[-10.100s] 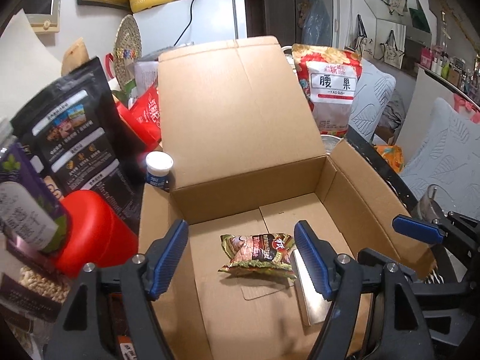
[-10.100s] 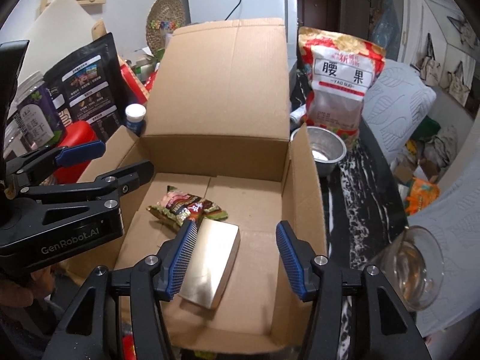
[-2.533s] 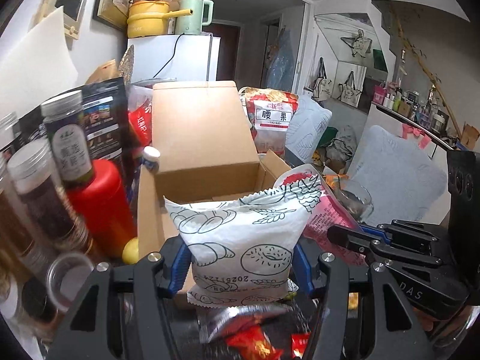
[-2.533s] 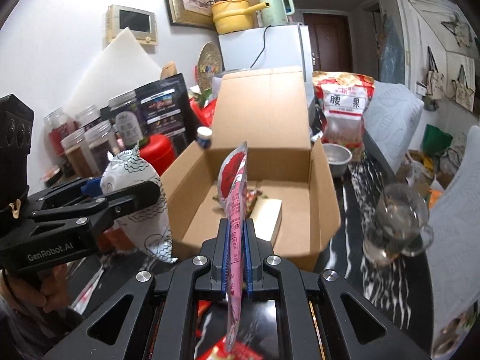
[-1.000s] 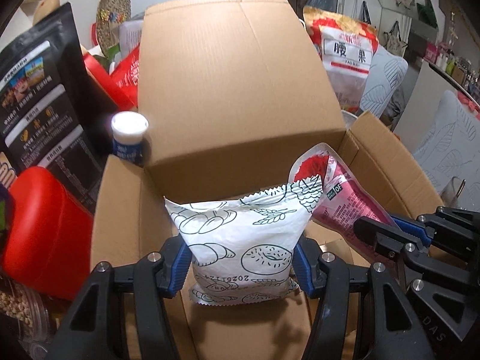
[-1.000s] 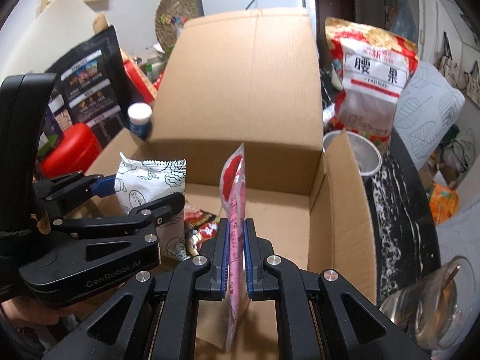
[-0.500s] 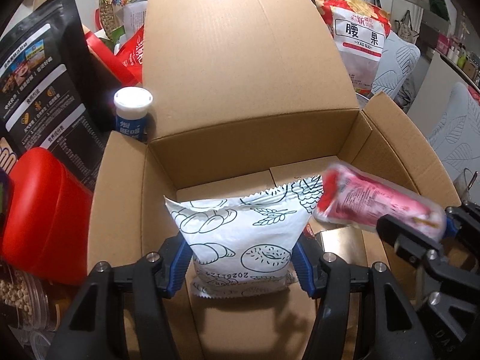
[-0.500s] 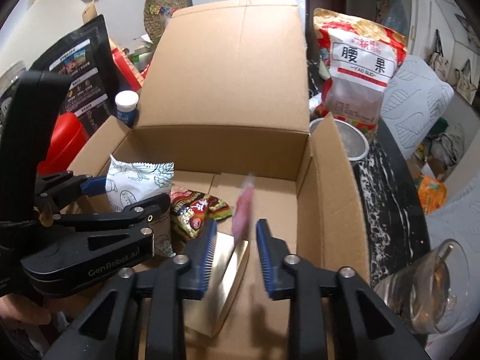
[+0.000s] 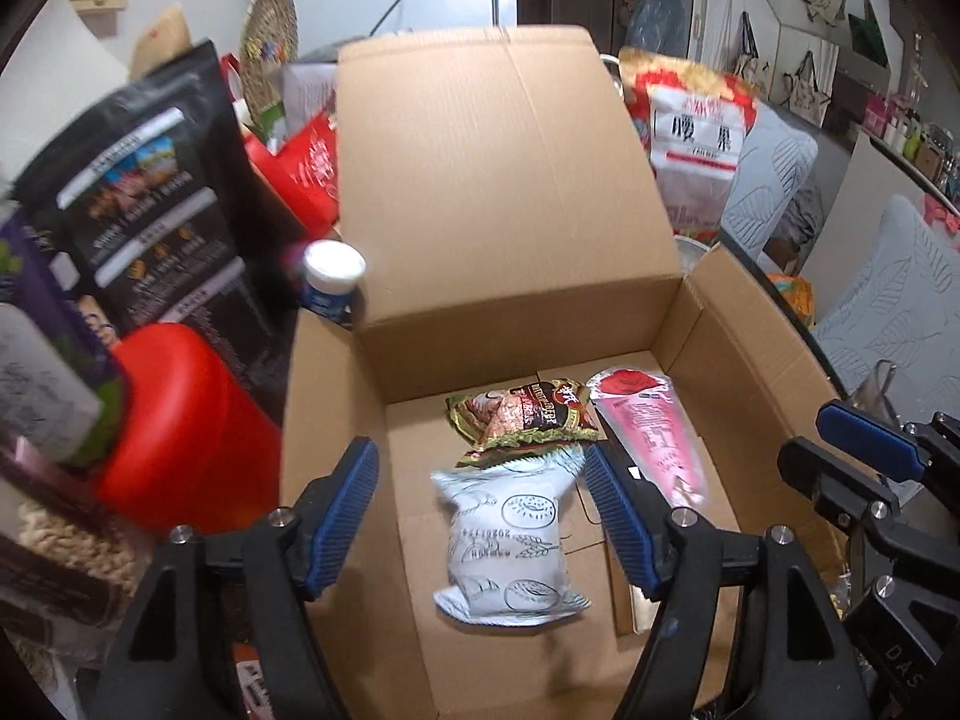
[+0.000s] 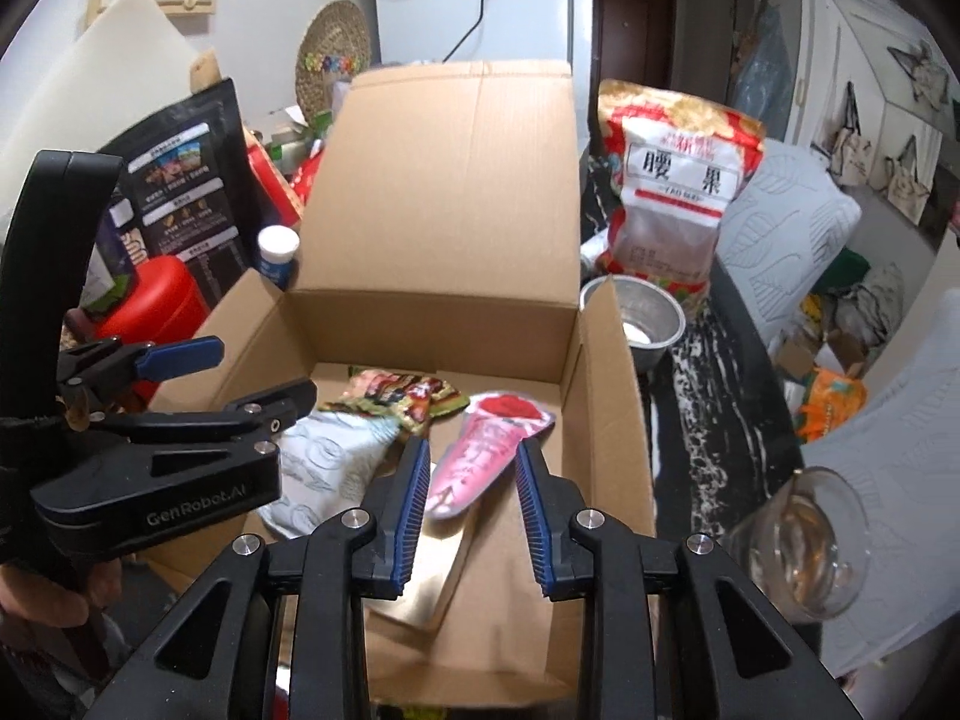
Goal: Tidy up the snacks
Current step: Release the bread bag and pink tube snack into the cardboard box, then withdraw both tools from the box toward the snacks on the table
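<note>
While your left gripper [image 9: 480,510] hangs above the open cardboard box [image 9: 738,354], its jaws are opening and stand wide with nothing pressed between the blue pads; the white bread-print snack bag [image 9: 510,546] lies on the box floor below them, clear of both pads. Your right gripper [image 10: 471,507] sits over the right half of the box with its jaws narrowly parted and gripping nothing. The pink cone-shaped packet [image 10: 486,450] lies flat beneath it, its red wide end toward the far wall and its narrow end resting across a gold flat box [image 10: 420,582]. At the back of the carton, a green-and-red snack pouch [image 9: 522,420] lies just beyond the white bag, and the bag's top edge overlaps it. The box's tall back flap stands upright. To the left of the carton you have a red container [image 9: 180,420], a small white-capped bottle [image 9: 330,282] and a black stand-up pouch [image 9: 144,198]. To the right stand a large cashew bag [image 10: 672,186], a metal bowl [image 10: 648,318] and a glass cup [image 10: 804,546] on the dark marbled tabletop [image 10: 720,414].
</note>
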The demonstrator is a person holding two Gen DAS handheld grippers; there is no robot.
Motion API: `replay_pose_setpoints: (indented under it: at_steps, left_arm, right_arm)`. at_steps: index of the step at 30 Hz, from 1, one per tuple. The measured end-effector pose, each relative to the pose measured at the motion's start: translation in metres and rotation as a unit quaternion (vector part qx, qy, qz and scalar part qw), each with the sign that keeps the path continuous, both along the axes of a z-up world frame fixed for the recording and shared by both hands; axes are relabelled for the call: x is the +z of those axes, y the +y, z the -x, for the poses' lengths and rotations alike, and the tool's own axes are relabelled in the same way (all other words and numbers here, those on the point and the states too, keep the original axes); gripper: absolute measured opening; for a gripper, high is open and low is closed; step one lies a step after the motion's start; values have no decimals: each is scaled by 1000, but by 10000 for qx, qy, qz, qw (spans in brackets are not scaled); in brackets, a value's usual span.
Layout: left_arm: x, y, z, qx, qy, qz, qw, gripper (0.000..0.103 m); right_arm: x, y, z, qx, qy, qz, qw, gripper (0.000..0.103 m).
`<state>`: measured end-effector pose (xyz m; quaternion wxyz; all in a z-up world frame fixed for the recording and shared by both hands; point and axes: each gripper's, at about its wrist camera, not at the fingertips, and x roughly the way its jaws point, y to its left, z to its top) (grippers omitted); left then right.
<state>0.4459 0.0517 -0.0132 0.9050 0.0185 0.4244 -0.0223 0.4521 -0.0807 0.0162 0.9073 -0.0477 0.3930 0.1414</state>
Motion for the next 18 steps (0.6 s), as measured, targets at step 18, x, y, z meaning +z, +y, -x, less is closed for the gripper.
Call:
replay_pose_setpoints:
  at_steps: [18]
  left_arm:
    - [64,12,106,-2,-742,37,9972,71]
  right_arm:
    - [54,-1,96,-16,-653,-88,9978,30]
